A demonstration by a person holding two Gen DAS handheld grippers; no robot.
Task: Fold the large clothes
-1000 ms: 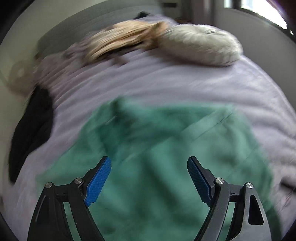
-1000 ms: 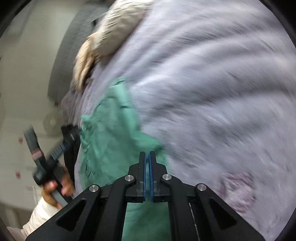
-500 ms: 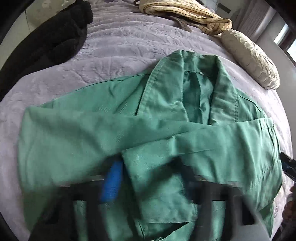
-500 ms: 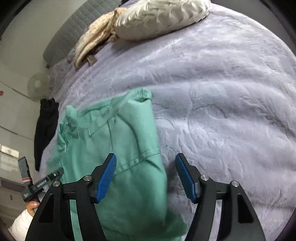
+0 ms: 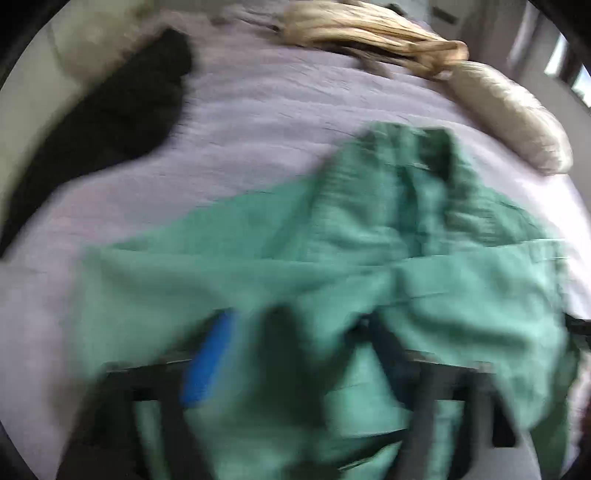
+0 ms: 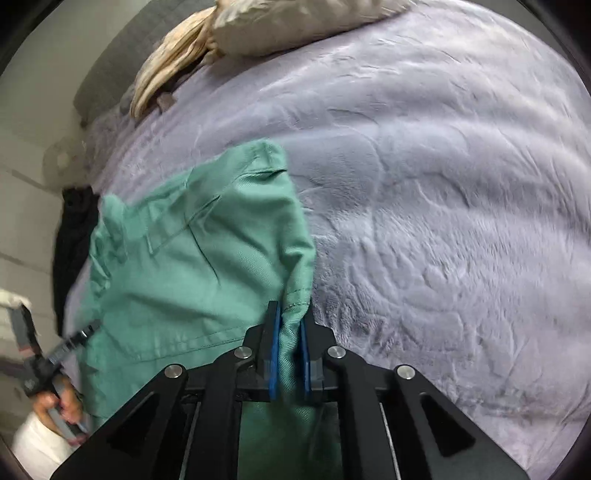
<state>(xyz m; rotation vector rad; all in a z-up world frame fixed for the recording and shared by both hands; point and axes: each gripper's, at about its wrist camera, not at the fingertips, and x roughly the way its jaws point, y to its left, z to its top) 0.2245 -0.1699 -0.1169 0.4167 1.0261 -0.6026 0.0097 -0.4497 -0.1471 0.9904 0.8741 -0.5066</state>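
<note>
A wide bed covered with a pale lilac plush blanket (image 6: pixel 424 229) carries everything. A green cotton jacket (image 6: pixel 192 266) lies spread near the bed's near edge, collar toward the head. At the head end rest a cream crinkled pillow (image 5: pixel 513 118) and, just beside it, a crumpled tan striped cloth (image 5: pixel 373 31). A black fuzzy garment (image 5: pixel 110 118) drapes over the bed's left edge.

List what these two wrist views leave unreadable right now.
- Left wrist view: motion blur smears the left gripper; whether its pads touch the green jacket is unclear.
- Right wrist view: the right gripper hides the jacket hem below its clamped pads.
- Right wrist view: the black garment is cut off at the bed's edge.
</note>
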